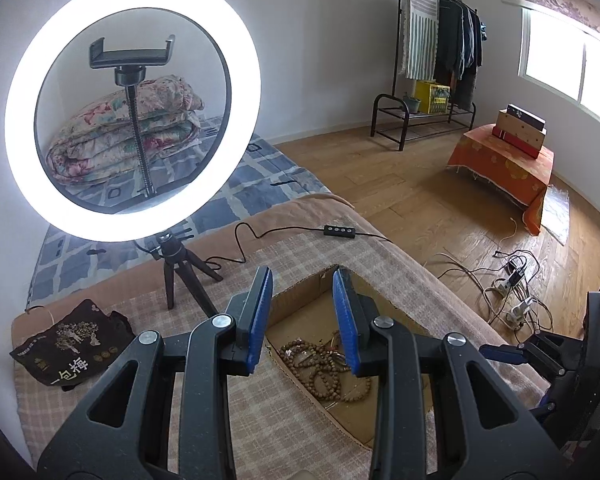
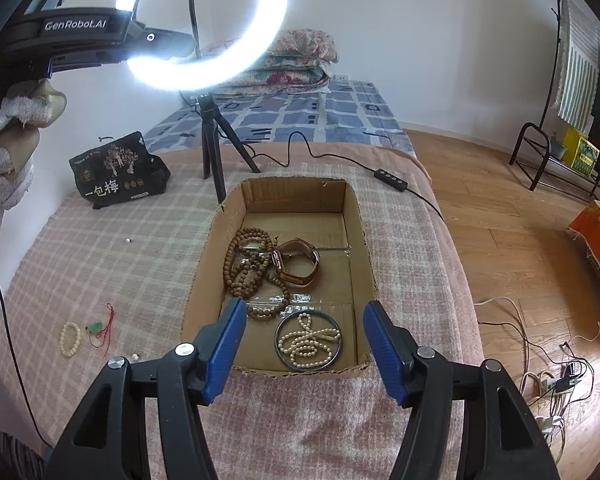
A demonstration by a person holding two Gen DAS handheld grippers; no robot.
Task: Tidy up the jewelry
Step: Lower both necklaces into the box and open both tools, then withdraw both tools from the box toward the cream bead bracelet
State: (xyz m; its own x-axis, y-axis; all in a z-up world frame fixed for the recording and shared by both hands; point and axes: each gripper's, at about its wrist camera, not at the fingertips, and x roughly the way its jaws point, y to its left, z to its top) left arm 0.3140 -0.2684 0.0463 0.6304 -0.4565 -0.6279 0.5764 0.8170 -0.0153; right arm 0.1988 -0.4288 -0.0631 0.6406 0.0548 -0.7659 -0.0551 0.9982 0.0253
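1. Right wrist view: an open cardboard box (image 2: 356, 216) sits on the plaid blanket (image 2: 120, 248) near the bed's right edge, and most of the jewelry already lies inside it.
2. In the box's far half lies a tangle of brown wooden prayer beads (image 2: 249, 270), touching a watch with a brown strap (image 2: 300, 264) just to their right.
3. In the box's near half a dark bangle (image 2: 309, 339) lies flat, with a cream pearl necklace (image 2: 306, 340) coiled inside its ring.
4. Judged from this, the job looks well along but unfinished: a cream bead bracelet (image 2: 69, 338) and a green pendant on a red cord (image 2: 100, 326) lie loose on the blanket near the bed's left edge, just beside each other.
5. Three tiny pale beads also sit outside the box, one (image 2: 128, 241) further up the blanket and a pair (image 2: 134, 357) near the bracelet.
6. The right tongs (image 2: 305, 346) hang wide apart over the box's near rim, holding nothing.
7. The left tongs (image 1: 302, 320) stand moderately apart and empty above the box's far-left part, over the wooden beads.
8. The remaining pieces are small and light; the cord may snag or trail, and the loose beads look hard to pinch.
9. A dark printed pouch (image 2: 118, 174) and a ring light on a tripod (image 2: 204, 20) stand towards the blanket's far edge.
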